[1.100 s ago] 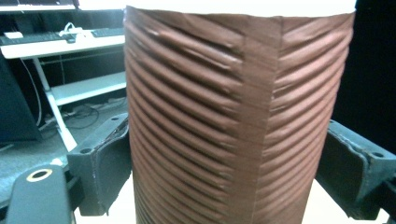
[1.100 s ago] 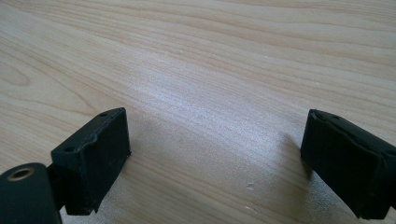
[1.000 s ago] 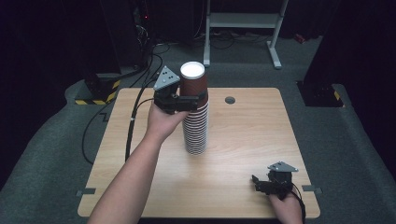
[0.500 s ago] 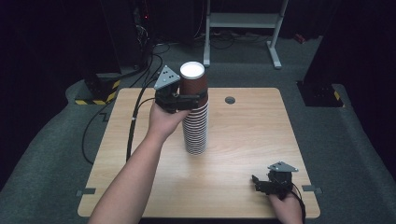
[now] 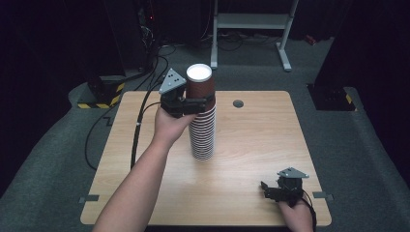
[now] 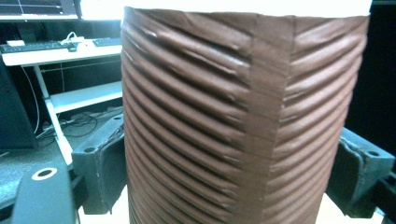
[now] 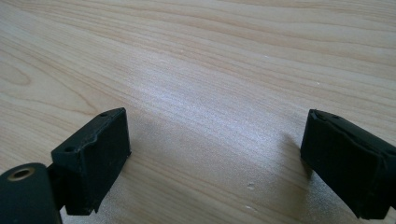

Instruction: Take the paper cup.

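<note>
Closing lately, left gripper point(image 5: 199, 104) clamps the top cup point(image 5: 200, 86) of the upright, mouth-up stack point(image 5: 201, 135).

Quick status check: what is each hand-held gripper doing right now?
Left hand-held gripper: just closed on the top cup of the paper cup stack.
Right hand-held gripper: open, holding nothing.

From my seat I see a light wooden table point(image 5: 251, 140) with rounded corners and a small round grommet point(image 5: 238, 103) near its far edge. It stands on grey carpet point(image 5: 338, 125). Beyond it the room is dark. A white metal frame point(image 5: 251, 21) with a low shelf stands at the back, cables point(image 5: 159, 53) trailing over the floor beside it. A yellow-black hazard strip point(image 5: 99, 102) lies left of the table. In the left gripper view a white desk point(image 6: 56, 53) carries a keyboard point(image 6: 28, 45).
</note>
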Motion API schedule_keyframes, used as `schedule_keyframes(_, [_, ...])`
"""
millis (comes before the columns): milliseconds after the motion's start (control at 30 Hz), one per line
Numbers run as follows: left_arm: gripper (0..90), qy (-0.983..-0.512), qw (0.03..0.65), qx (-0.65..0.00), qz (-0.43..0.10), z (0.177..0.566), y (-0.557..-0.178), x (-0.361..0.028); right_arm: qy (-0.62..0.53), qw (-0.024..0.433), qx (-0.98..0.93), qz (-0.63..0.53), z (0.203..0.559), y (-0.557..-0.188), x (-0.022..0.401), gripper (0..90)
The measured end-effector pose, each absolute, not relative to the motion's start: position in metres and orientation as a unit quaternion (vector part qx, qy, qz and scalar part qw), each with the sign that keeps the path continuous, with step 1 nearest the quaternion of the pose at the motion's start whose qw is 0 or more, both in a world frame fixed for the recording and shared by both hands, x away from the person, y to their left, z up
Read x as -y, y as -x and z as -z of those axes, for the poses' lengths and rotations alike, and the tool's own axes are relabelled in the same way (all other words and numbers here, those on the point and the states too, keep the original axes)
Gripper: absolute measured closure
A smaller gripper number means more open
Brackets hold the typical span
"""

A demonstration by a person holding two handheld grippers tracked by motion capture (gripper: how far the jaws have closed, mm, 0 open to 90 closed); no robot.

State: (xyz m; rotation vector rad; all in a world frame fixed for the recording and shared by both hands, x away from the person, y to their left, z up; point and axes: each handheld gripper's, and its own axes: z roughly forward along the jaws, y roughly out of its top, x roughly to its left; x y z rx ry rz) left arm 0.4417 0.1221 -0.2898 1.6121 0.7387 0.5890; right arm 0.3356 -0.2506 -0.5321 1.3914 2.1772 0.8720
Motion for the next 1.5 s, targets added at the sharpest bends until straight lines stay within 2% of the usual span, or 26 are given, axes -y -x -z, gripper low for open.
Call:
schedule_keyframes(1033, [16.3, -0.67, 0.614, -0.306, -0.284, 0.277, -0.434, -0.122, -0.5, 0.206, -0.781, -0.313, 0.532, -0.336, 0.25, 8.0])
schedule_keyframes(1333, [16.5, -0.664, 0.625, -0.306, -0.275, 0.272, -0.434, -0.125, -0.5, 0.206, -0.781, -0.313, 0.532, -0.336, 0.25, 7.9])
schedule_keyframes(1500, [16.6, -0.657, 0.628, -0.294, -0.295, 0.262, -0.43, -0.125, -0.5, 0.206, -0.781, -0.313, 0.532, -0.336, 0.25, 8.0])
